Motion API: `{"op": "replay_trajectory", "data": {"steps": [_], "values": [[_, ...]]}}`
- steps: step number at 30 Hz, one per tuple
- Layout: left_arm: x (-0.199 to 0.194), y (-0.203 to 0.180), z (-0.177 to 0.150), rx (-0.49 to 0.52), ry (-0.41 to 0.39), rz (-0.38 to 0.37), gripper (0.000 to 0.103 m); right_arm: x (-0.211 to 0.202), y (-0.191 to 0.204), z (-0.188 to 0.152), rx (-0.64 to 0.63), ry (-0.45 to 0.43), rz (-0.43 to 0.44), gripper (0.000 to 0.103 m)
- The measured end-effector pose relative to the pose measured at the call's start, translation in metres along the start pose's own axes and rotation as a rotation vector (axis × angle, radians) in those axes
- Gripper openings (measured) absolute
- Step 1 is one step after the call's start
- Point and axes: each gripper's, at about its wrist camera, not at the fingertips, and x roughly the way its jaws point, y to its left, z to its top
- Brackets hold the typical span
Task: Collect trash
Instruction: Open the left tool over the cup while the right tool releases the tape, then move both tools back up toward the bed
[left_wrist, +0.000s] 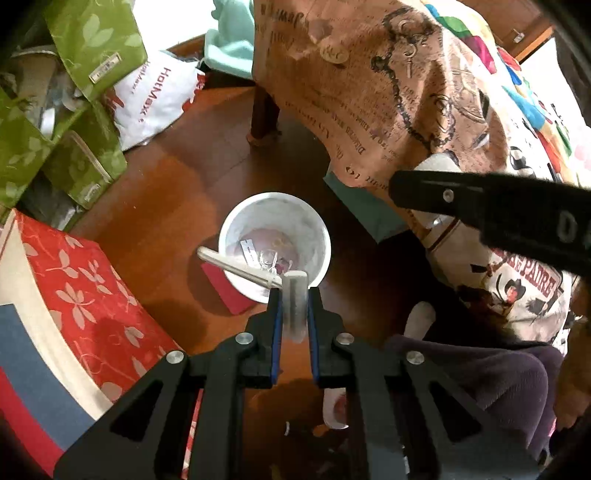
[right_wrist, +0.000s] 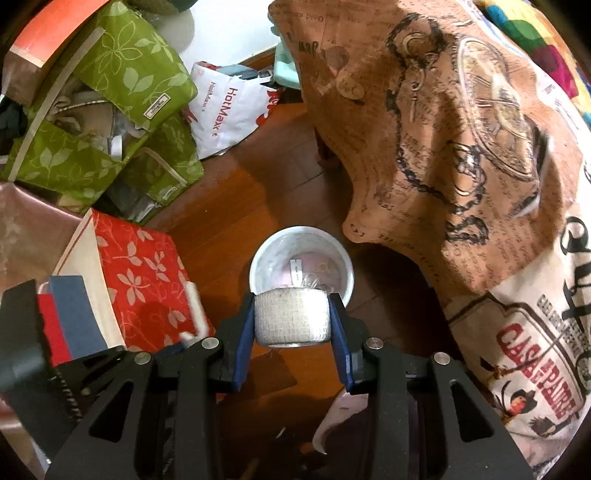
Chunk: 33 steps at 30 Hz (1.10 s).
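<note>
The left gripper (left_wrist: 295, 295) had its jaws clamped on a thin pale strip (left_wrist: 294, 306), held above the white bin (left_wrist: 236, 221) on the wooden floor (left_wrist: 177, 177). The right gripper (right_wrist: 291, 317) had its jaws clamped on a white bandage roll (right_wrist: 291, 319), just over the bin's near rim.

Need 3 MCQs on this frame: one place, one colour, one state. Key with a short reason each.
1. Where does the white bin stand?
A. on the wooden floor
B. on a table
C. on the red box

2. What colour are the leaf-print bags at upper left?
A. blue
B. green
C. black

3. What is the right gripper doing?
A. hanging open and empty
B. clamping a roll of white bandage
C. holding a spoon

Key: 1 A, bare floor surrounds the bin; 2 B, green cloth with pale leaves; 3 B, the roll sits between both pads.
</note>
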Motion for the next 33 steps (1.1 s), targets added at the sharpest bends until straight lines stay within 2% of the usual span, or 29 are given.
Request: {"op": "replay_trajectory", "data": {"steps": [5,9,11,14,18,23,33], "values": [[0.007,-0.001,0.014,-0.019,0.002,-0.030,0.011,-0.003,-0.005,0.003,0.009,-0.027,0.020,0.035],[0.006,-0.004,0.021,-0.022,-0.011,-0.042,0.011,-0.005,-0.014,0.007,0.046,-0.028,0.031,0.049],[0.007,-0.006,0.024,-0.022,-0.009,-0.044,0.011,-0.006,-0.019,0.008,0.066,-0.029,0.036,0.051],[0.008,-0.003,0.027,-0.044,0.003,-0.038,0.024,-0.011,-0.022,0.007,0.081,-0.041,0.046,0.051],[0.002,0.000,0.026,-0.057,-0.010,-0.039,0.026,-0.017,-0.023,0.004,0.078,-0.059,0.035,0.051],[-0.016,-0.001,0.020,-0.048,-0.045,-0.022,0.026,-0.028,-0.023,-0.005,0.047,-0.082,0.010,0.051],[-0.084,-0.025,0.000,0.027,-0.191,0.016,0.026,-0.078,-0.027,-0.037,-0.009,-0.195,-0.022,0.051]]}}
